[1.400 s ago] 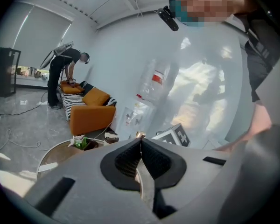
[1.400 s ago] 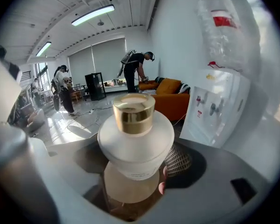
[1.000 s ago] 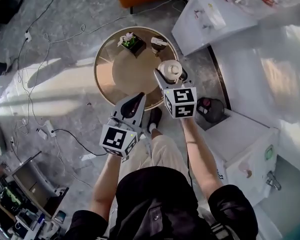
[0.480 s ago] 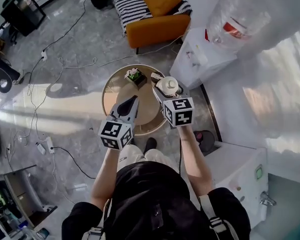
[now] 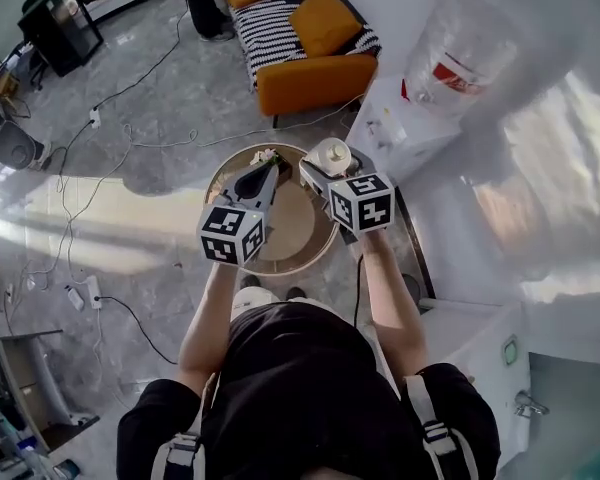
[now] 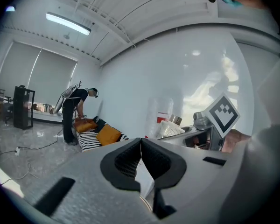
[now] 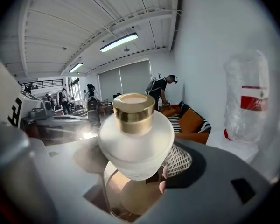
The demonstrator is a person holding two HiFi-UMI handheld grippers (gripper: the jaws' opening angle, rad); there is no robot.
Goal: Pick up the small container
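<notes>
Grips the jar [image 7: 135, 139] in the right gripper [image 5: 325, 163] at upper centre, seemingly lifted off the table [image 5: 292, 240], with the left gripper [image 5: 263, 176] clenched on nothing; apparently finishes the lift, calling next for steady holding.

Small container [image 7: 135, 143]: squat, round-shouldered, frosted white, with a shiny gold collar at the neck. Stands upright, clamped between the jaws of the right gripper [image 7: 133, 164]. Hangs in the air over the round table [image 5: 290, 238].

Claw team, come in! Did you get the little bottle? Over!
Right claw shut on bottle, held up over round table. Left claw shut, empty. Nothing in the way.
</notes>
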